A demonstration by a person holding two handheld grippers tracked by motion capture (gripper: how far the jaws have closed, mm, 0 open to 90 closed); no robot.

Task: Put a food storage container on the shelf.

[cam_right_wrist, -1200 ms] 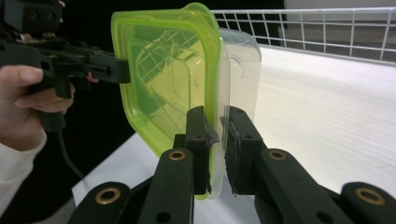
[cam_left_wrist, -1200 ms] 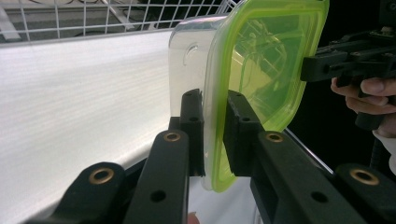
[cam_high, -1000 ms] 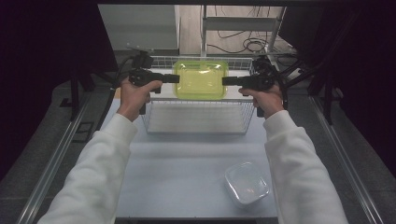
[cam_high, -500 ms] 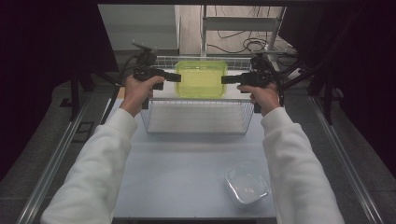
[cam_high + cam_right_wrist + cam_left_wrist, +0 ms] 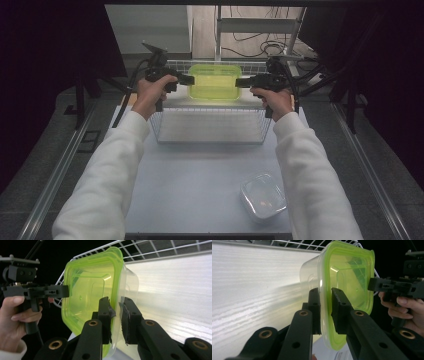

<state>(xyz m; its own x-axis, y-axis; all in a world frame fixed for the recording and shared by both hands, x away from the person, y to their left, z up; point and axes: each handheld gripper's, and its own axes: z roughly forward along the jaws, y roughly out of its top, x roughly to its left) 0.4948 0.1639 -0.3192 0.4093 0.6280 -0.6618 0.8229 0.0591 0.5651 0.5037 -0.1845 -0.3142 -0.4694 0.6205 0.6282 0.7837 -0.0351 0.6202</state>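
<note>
Container [image 5: 216,82], clear tub, lime-green lid

Right tool [image 5: 115,315] pinches green-lidded container [image 5: 90,297] (rim).

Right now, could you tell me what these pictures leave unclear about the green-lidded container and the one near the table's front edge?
- Green-lidded container, high view: underside hidden by its lid.
- Wire basket, both tongs views: cut off by the frame edges.
- Clear container, high view: contents too blurred to name.
</note>
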